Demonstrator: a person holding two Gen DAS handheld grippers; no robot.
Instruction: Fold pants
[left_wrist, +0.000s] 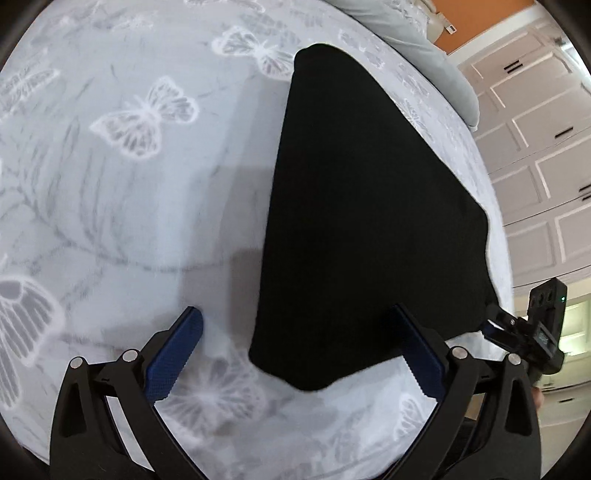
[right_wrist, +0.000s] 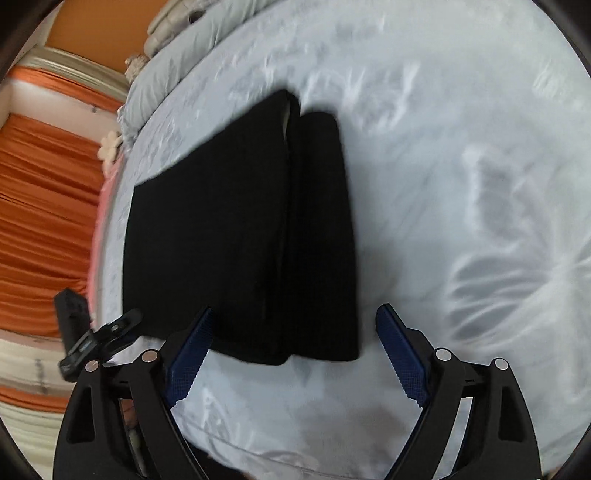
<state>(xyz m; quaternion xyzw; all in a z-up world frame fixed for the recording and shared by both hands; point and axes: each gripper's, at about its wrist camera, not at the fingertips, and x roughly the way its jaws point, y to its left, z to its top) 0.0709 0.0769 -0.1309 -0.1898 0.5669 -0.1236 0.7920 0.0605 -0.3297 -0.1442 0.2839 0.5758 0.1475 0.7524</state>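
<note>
Black pants (left_wrist: 362, 221) lie folded flat on a pale bedspread with white butterflies (left_wrist: 140, 122). In the right wrist view the pants (right_wrist: 240, 229) show as a neat stack with a fold line down the middle. My left gripper (left_wrist: 297, 317) is open and empty, hovering above the near corner of the pants. My right gripper (right_wrist: 295, 317) is open and empty, just above the near edge of the stack. The right gripper also shows at the pants' right corner in the left wrist view (left_wrist: 517, 328). The left gripper shows in the right wrist view (right_wrist: 99, 336).
Pillows (left_wrist: 424, 40) lie at the head of the bed. White panelled wardrobe doors (left_wrist: 535, 147) stand beyond the bed's right side. Orange curtains (right_wrist: 40, 206) hang beyond the left side. The bed edge runs close below both grippers.
</note>
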